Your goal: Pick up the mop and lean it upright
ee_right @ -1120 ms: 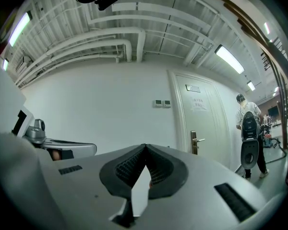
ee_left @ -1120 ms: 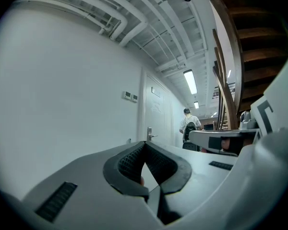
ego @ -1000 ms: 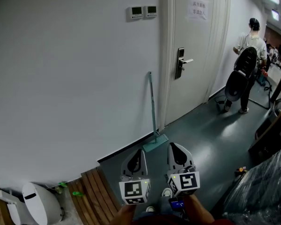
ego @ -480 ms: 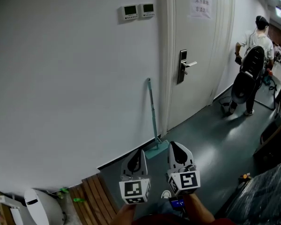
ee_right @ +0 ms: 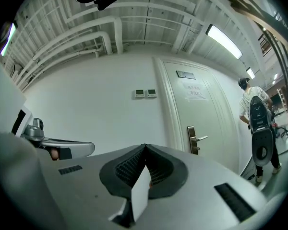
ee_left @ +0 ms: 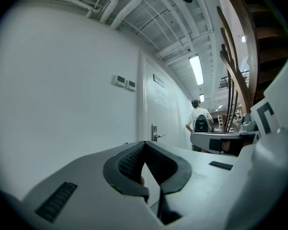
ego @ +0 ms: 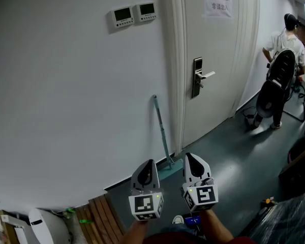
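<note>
Mop (ego: 161, 131), upright just left of door (ego: 213, 60), now closer to left gripper (ego: 147, 166) and right gripper (ego: 193, 165), both clenched empty; leaning looks done.

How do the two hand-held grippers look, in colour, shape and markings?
Both the left hand-held gripper and the right hand-held gripper have pale grey, tapering shells with black inner pads. Each carries a white cube with black square markers and a small green light.
</note>
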